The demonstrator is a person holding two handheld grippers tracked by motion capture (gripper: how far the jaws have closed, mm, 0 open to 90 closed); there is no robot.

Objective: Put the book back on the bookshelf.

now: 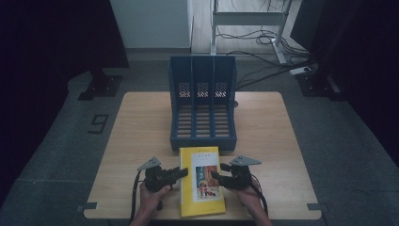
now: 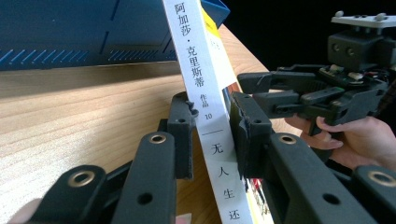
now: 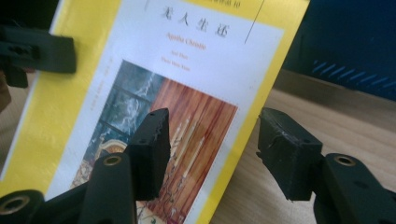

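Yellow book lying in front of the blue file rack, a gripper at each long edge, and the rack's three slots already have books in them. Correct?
Not quite: the high view shows the blue file rack's three slots empty. The rest holds: the yellow book lies before it, the left gripper and right gripper at its long edges.

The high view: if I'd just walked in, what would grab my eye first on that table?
Probably the bright yellow book lying near the table's front edge, with the left gripper and right gripper closing in on its two long sides. Just behind it stands a blue file rack with three empty slots, at the middle of the wooden table.
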